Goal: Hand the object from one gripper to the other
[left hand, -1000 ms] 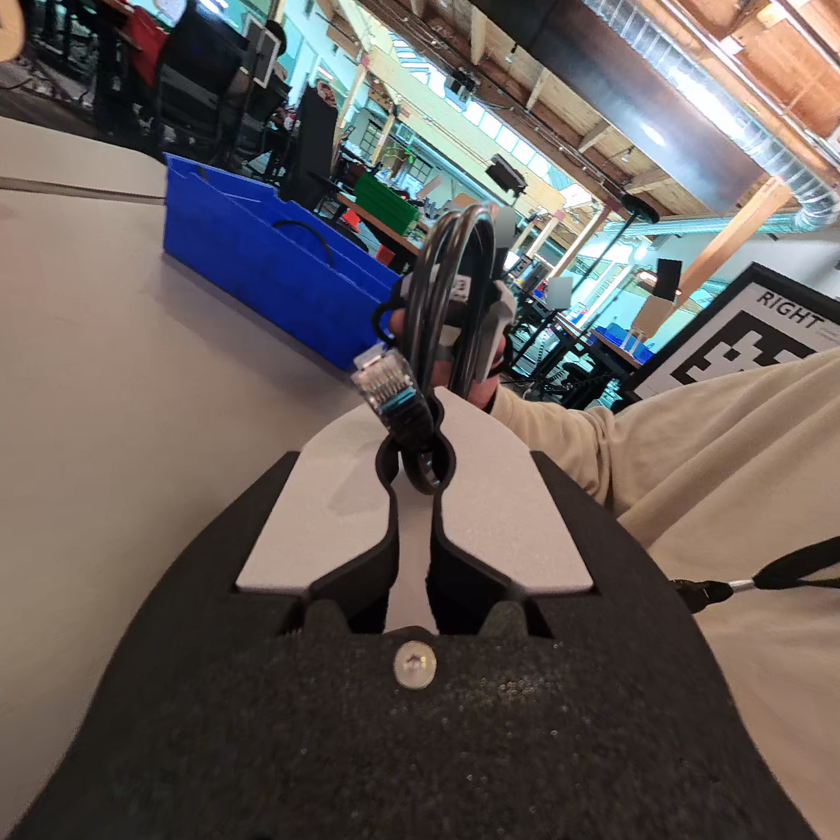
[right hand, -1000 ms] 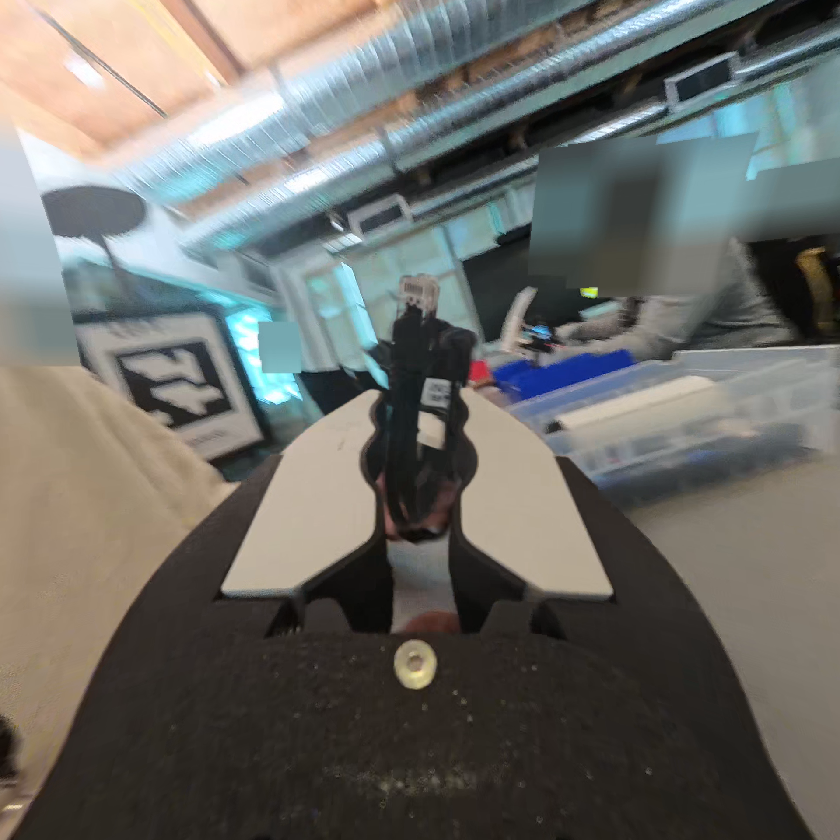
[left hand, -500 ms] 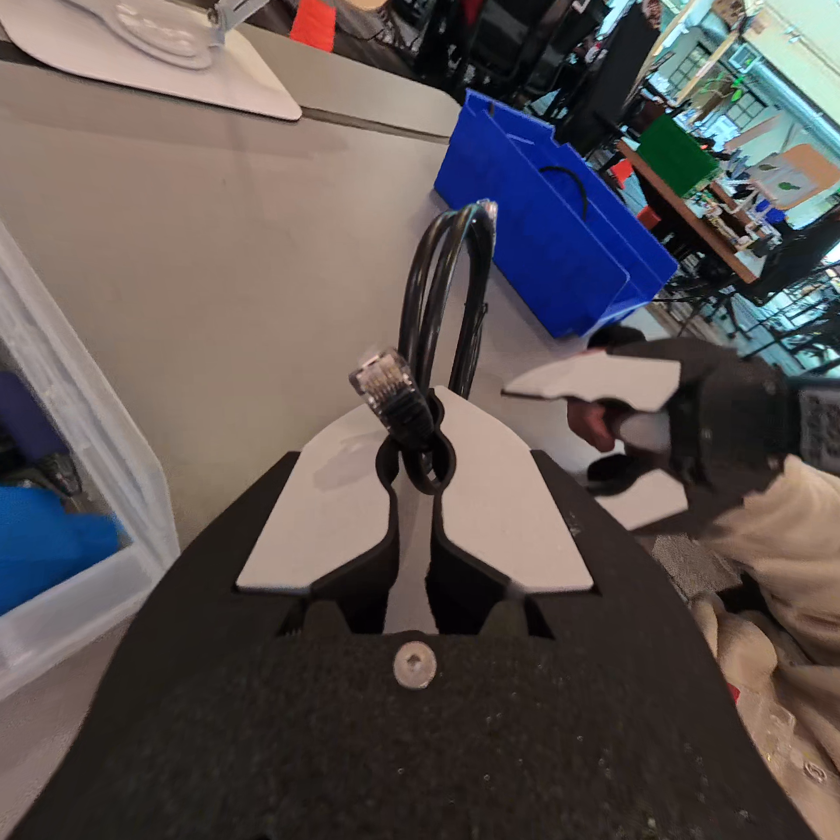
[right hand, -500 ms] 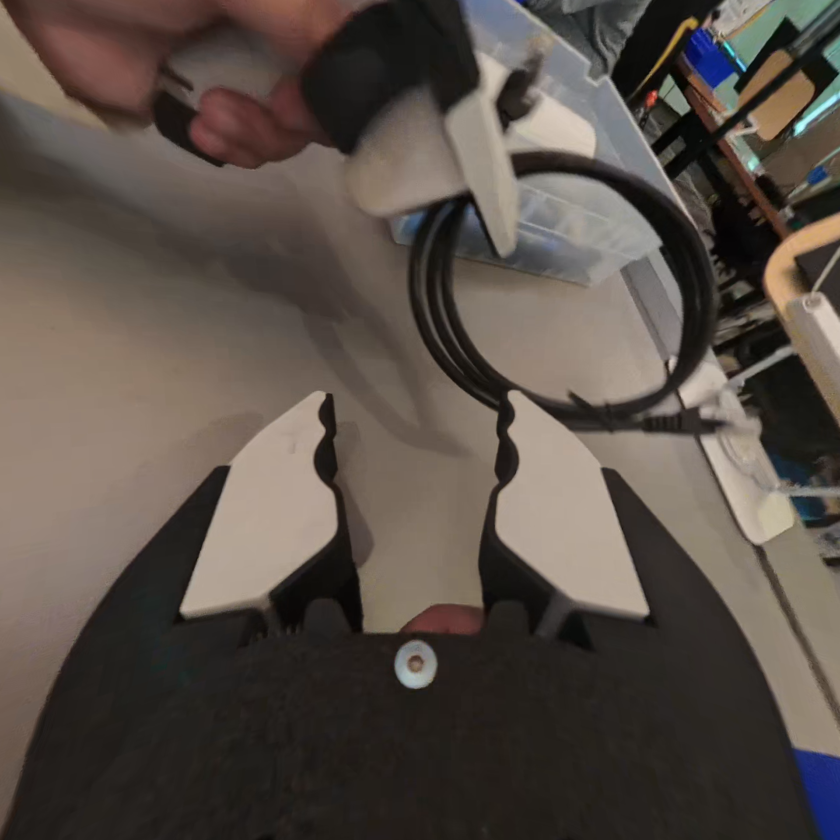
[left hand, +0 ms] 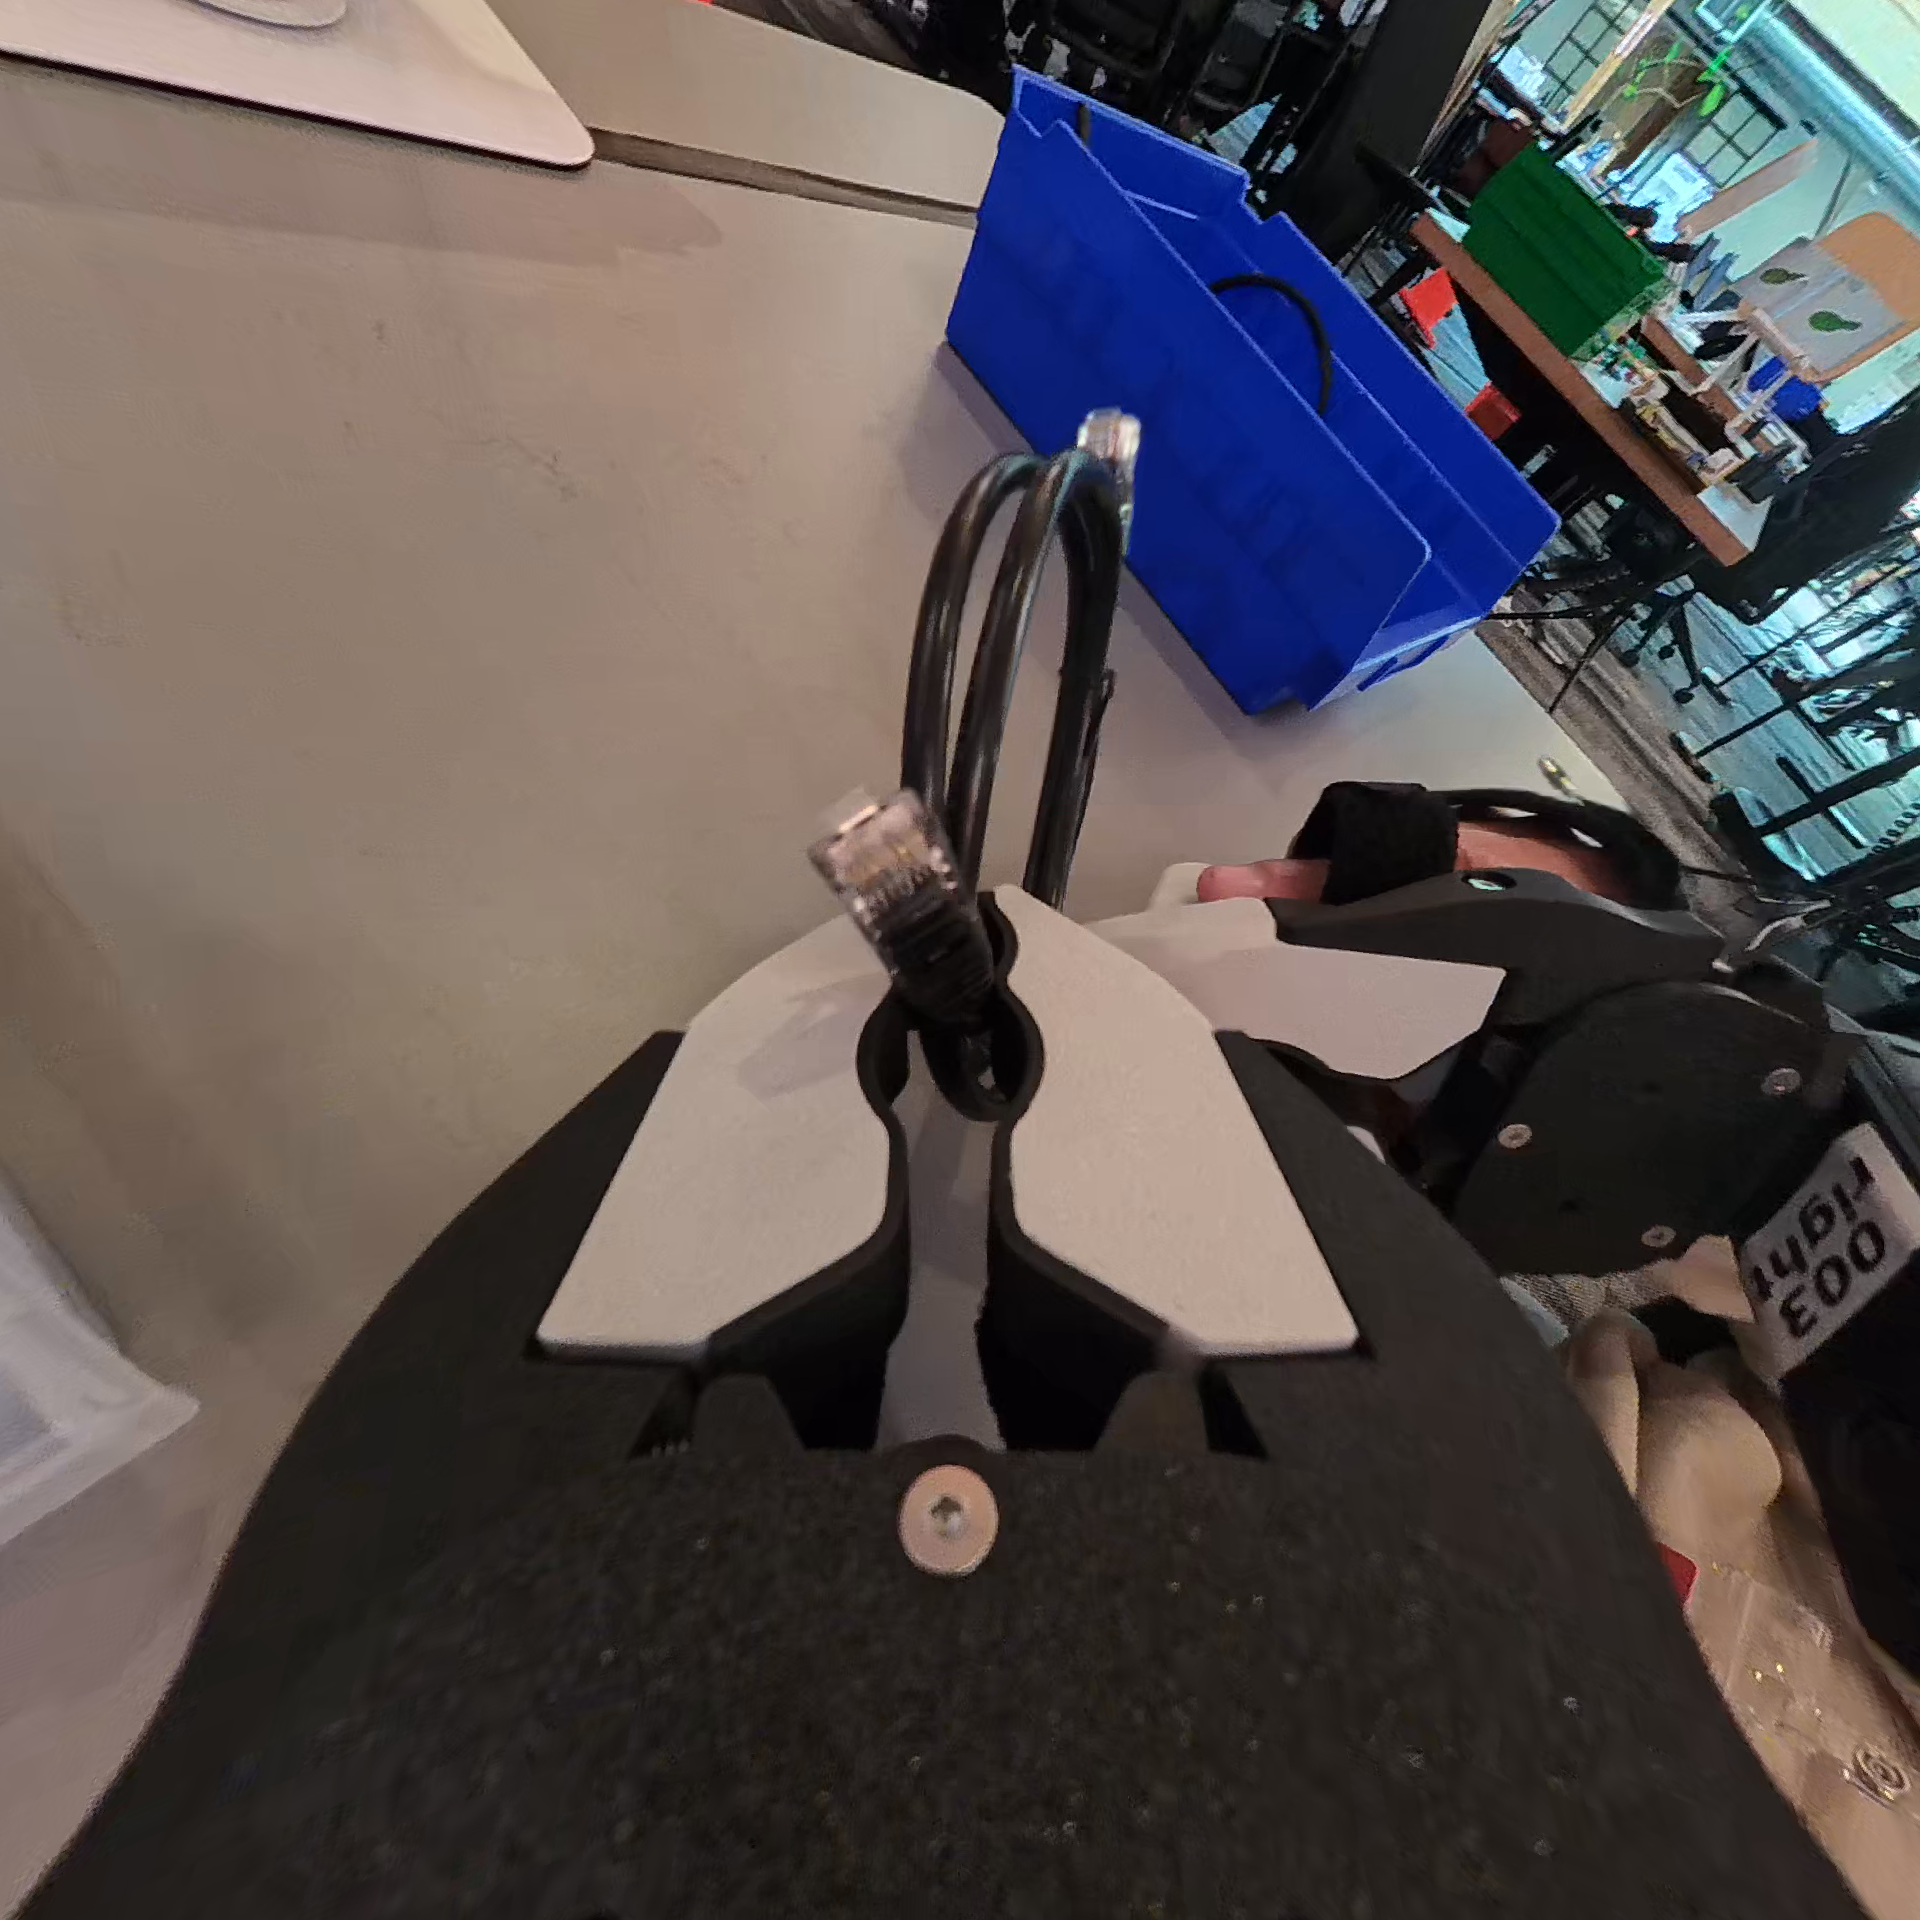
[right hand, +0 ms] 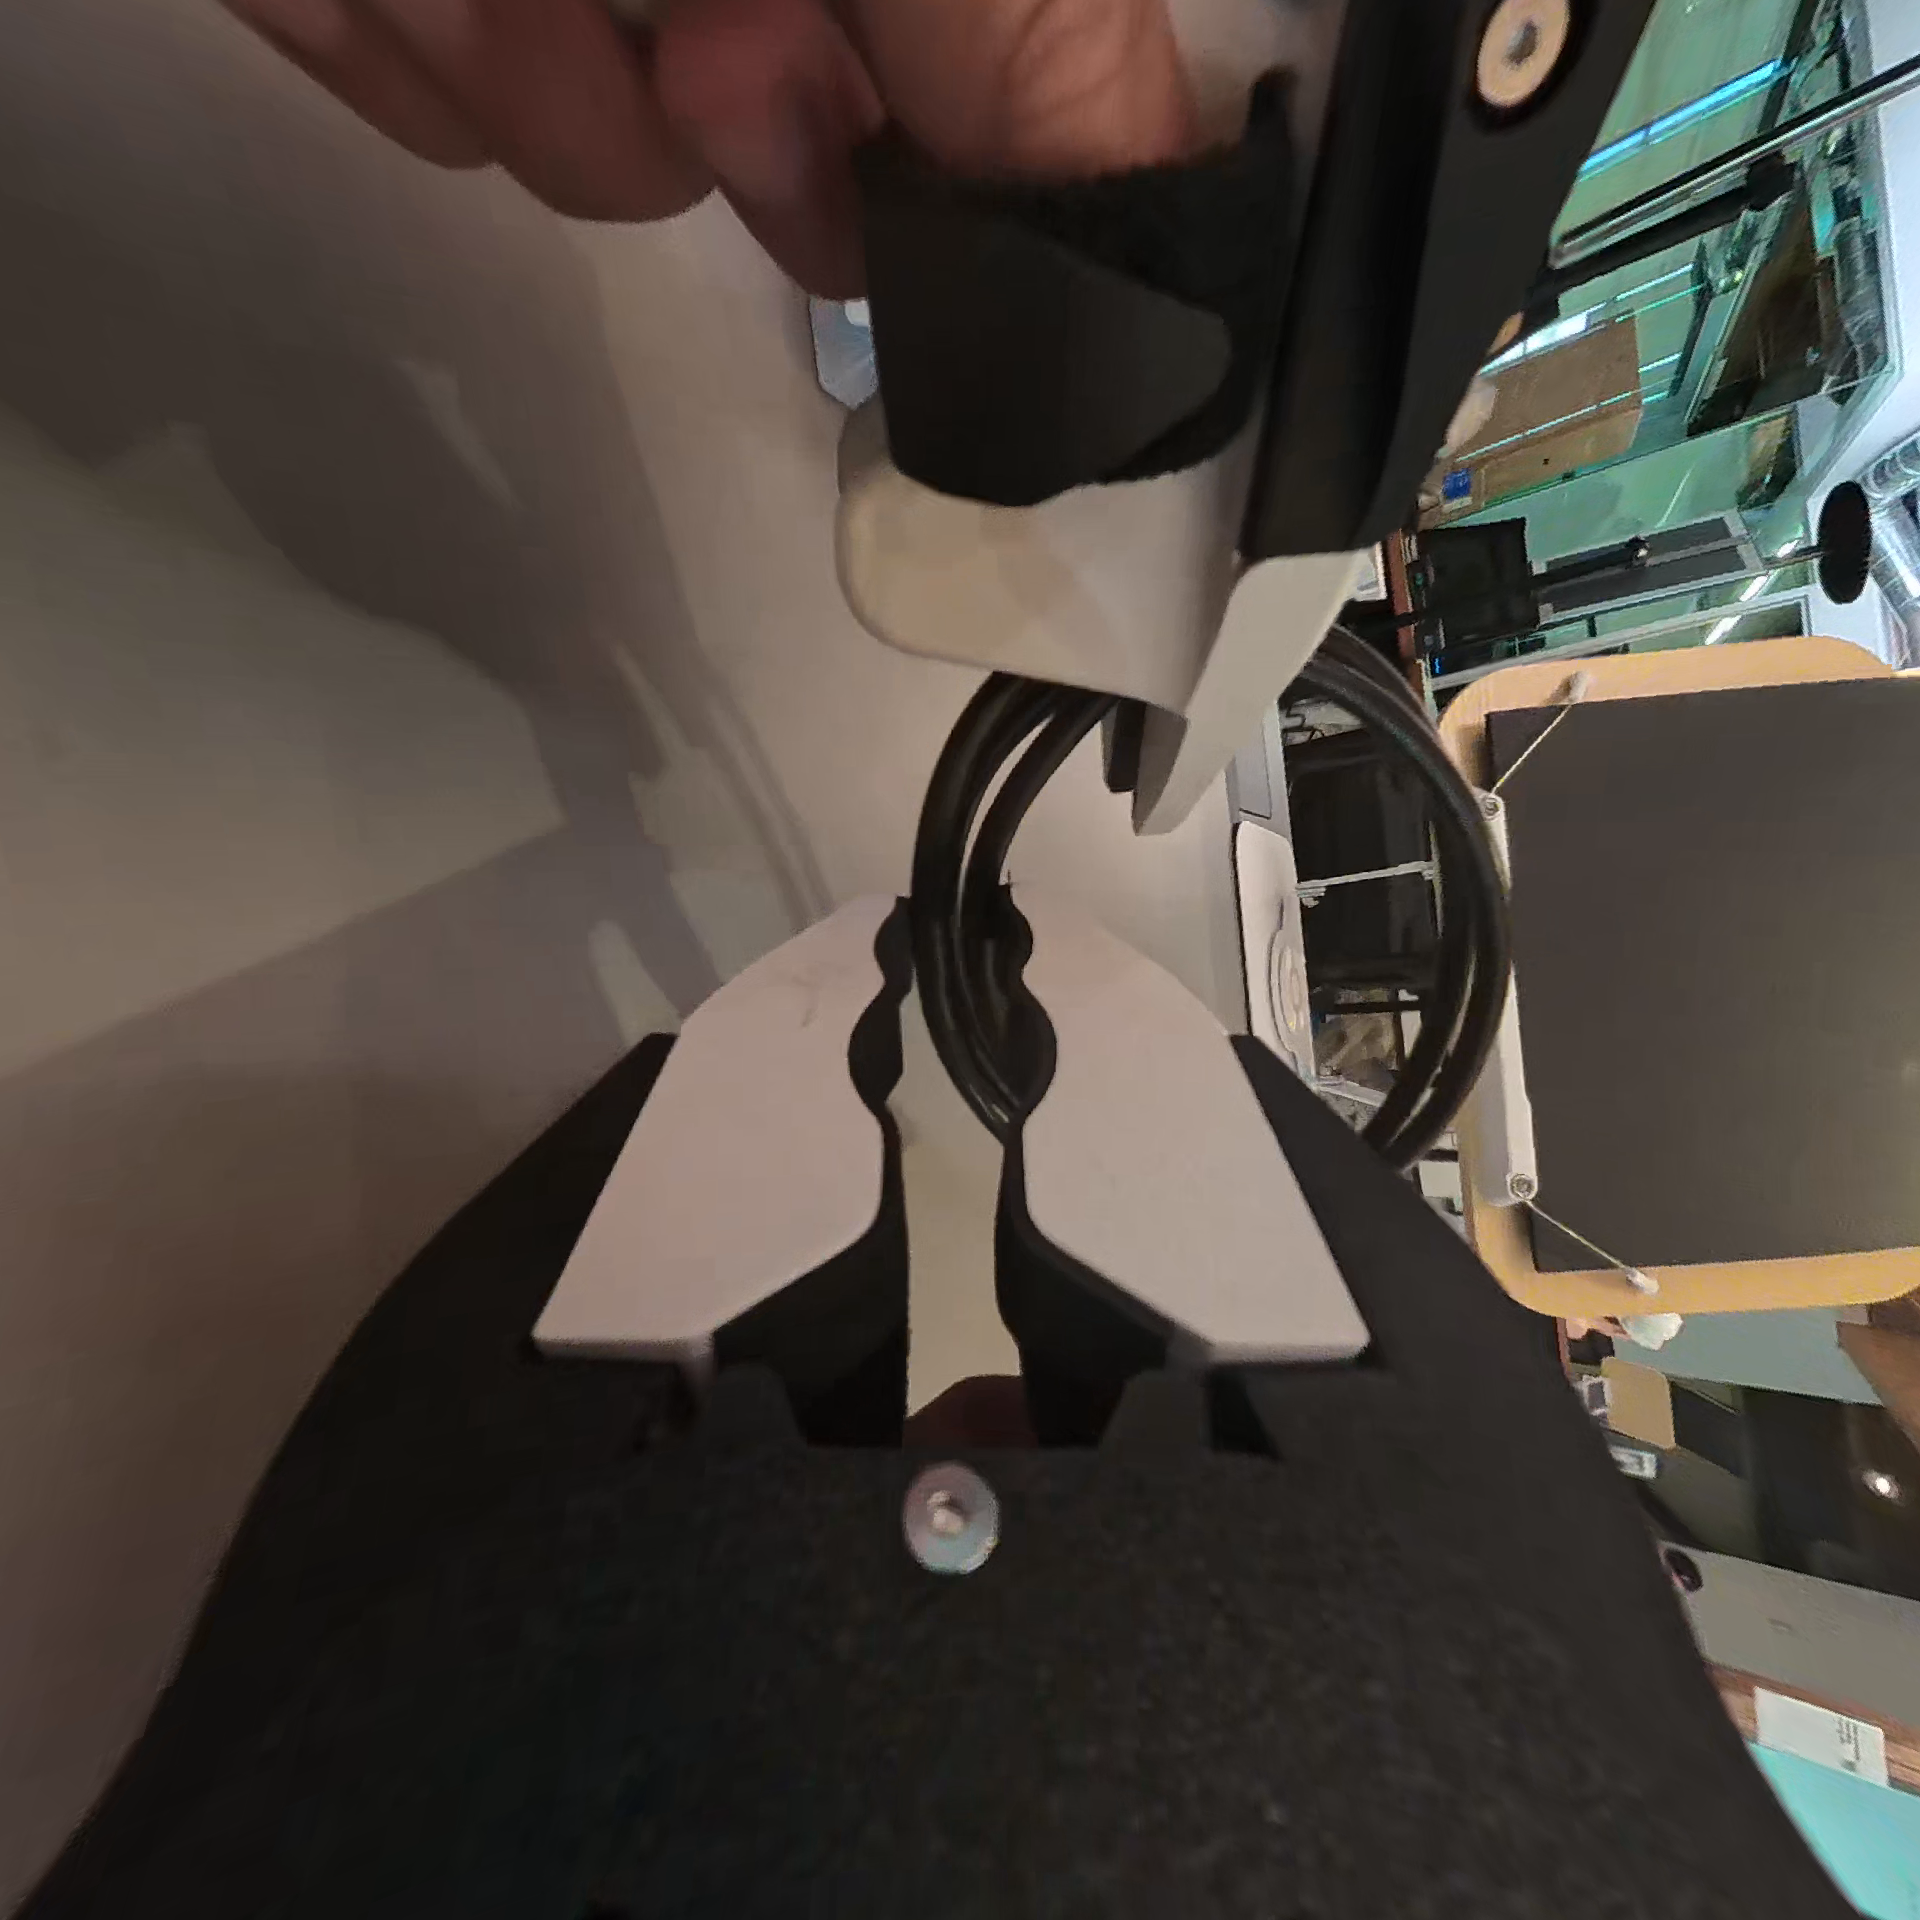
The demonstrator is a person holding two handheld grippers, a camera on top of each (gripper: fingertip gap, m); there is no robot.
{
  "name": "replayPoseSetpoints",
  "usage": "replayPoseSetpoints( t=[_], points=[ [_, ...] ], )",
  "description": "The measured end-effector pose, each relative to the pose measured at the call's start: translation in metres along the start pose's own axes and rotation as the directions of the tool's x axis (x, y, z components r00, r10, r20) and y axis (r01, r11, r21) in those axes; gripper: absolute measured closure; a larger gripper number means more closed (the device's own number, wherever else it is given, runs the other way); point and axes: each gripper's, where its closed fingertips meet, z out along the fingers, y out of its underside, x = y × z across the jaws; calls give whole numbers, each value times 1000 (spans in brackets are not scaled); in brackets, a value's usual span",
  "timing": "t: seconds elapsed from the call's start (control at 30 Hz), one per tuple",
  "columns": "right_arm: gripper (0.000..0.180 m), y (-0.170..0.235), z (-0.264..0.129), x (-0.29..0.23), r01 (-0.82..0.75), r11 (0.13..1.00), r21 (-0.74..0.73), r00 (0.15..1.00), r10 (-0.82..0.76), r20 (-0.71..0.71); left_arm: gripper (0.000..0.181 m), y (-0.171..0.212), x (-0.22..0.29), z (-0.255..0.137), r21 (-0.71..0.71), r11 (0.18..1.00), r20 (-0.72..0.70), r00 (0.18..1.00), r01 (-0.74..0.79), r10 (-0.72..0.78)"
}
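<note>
A black coiled network cable [left hand: 997,623] with clear plugs stands up out of my left gripper [left hand: 992,925], which is shut on its lower loop above the grey table [left hand: 416,520]. The right gripper [left hand: 1236,935] reaches in from the right, just behind my left fingers. In the right wrist view, my right gripper [right hand: 961,935] is shut on one side of the cable's loop [right hand: 1465,935]. The left gripper [right hand: 1143,769] grips the same loop from above, with a hand on it. Both hold the cable in the air.
A blue bin [left hand: 1247,468] stands on the table beyond the cable. A white flat pad [left hand: 312,62] lies at the far left. A clear plastic box [left hand: 62,1403] is at the near left. A wood-framed black panel [right hand: 1662,987] stands past the table. The tips of both grippers are at nearly the same place.
Half a second ago my right gripper was open and apart from the cable. It has moved in and shut on the loop. The left gripper has kept its hold.
</note>
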Motion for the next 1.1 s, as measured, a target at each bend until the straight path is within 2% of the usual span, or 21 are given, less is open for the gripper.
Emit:
replayPoseSetpoints(
  t=[0.1,0.2,0.33,0.37,0.43,0.5,0.63,0.7,0.83,0.93,1.0,1.07,1.1],
  points=[
    [168,4,-3,3,-12,1000,10,1000,12,10,167,-2,9,1,18,1000,-79,997,-10,12],
    [168,12,-5,8,-13,1000,18,1000,13,-3,151,-6,17,-2,46,999,-157,987,-25,32],
    [169,22,-14,20,-105,990,96,994,105,3,131,-19,9,-13,124,989,-137,986,-79,96],
    [169,26,-18,26,-85,991,102,996,89,-30,131,-22,7,-16,138,987,-134,985,-85,104],
    [169,35,-25,35,52,997,53,992,-46,-120,130,-27,5,-23,158,983,-149,982,-91,115],
    [168,37,-29,31,133,990,39,981,-126,-147,128,-31,2,-29,153,982,-140,982,-109,130],
    [168,34,-27,19,278,961,-6,950,-276,-145,129,-40,6,-38,19,987,-154,975,-159,160],
    [168,26,-25,13,337,941,-14,931,-335,-141,126,-44,18,-40,-101,975,-185,967,-196,175],
    [168,11,-21,-2,396,918,-13,911,-394,-121,127,-47,40,-37,-301,913,-208,953,-275,218],
    [168,7,-21,-5,417,909,-25,901,-416,-121,128,-33,39,-24,-430,853,-189,953,-296,236],
    [168,6,-21,-7,423,906,-31,898,-423,-120,136,-27,36,-15,-457,838,-174,954,-298,244],
    [168,6,-21,-9,433,901,-33,894,-434,-112,165,-21,38,-11,-474,830,-195,954,-295,228],
    [168,6,-21,-10,434,900,-35,893,-435,-111,165,-20,35,-10,-476,830,-178,956,-290,232]
  ],
)
